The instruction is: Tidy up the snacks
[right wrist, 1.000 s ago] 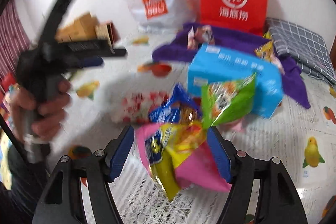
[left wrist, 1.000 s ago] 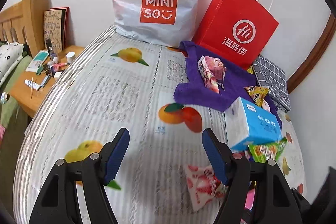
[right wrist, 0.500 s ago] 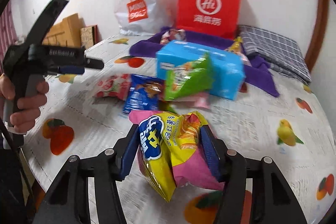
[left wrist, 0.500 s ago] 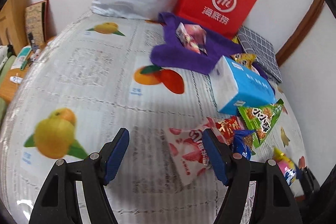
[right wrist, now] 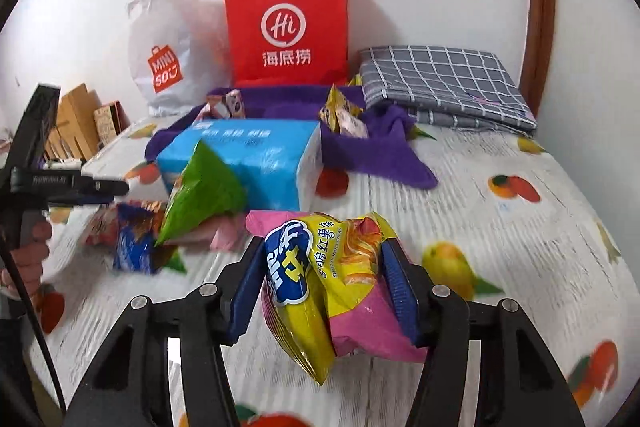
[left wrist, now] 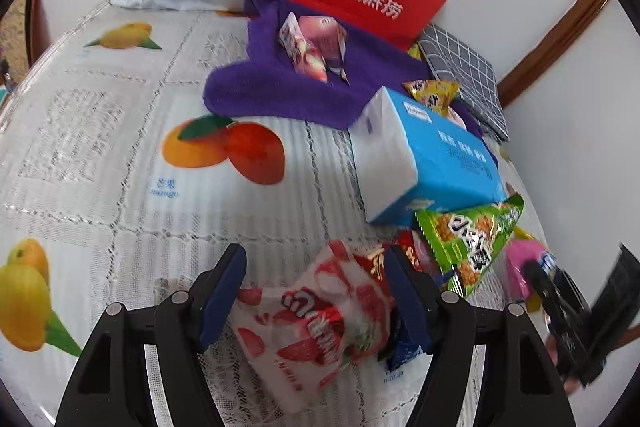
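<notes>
right gripper (right wrist: 320, 283): jaws have just been closing, now pinch the yellow-pink sweet potato chip bag (right wrist: 332, 279), lifted clear of the bed (right wrist: 500, 227).
left gripper (left wrist: 316, 291): jaws spread, now straddle the strawberry snack bag (left wrist: 316, 319) lying on the bed; a second ago only bare cover lay between them.
meaning: one snack secured; strawberry bag looks next.
pile: green snack bag (left wrist: 468, 243) leans on blue tissue pack (left wrist: 432, 159).

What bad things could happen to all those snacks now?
1. The right claw squeezes the puffy yellow-and-pink chip bag; it might crush chips or slip free.
2. The left claw straddles the strawberry snack bag, with a red packet touching it; closing could drag that along.
3. The green snack bag leaning on the blue tissue pack could slide if bumped.
</notes>
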Available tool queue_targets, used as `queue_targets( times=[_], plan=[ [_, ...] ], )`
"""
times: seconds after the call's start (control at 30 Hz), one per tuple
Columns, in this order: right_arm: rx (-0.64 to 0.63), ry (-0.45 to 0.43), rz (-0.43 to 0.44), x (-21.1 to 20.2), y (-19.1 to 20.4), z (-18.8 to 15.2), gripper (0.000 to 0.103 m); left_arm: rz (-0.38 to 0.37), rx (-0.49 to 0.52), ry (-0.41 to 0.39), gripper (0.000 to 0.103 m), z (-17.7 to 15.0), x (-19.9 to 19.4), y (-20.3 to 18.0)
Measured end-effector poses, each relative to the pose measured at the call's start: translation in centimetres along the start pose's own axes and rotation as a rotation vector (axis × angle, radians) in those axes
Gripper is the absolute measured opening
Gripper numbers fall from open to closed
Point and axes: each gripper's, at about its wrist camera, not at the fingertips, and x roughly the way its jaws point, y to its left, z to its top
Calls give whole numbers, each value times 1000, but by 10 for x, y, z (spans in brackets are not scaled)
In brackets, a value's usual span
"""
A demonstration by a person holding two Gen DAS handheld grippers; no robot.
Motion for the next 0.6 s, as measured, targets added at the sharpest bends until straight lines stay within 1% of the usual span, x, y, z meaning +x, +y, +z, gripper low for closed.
queue_targets(
  times=[0.07,0.2,0.3,0.43,0.53,0.6],
  plan=[
    [33,42,50,12,-5,4,58,-4,29,15,68,-4,-2,-1],
    [64,80,94,21,-9,4,58,-3,105,37,68,-18,-11,-5],
    [93,80,147,21,-14,4,58,14,171,37,68,-30,-15,-12],
    [144,83,193,23,-23,4,59,82,263,22,70,-40,-17,-23],
    [157,83,203,23,-24,4,59,100,318,24,70,-48,-19,-28],
    [156,84,204,23,-24,4,59,99,328,30,74,-52,-23,-28]
  ],
)
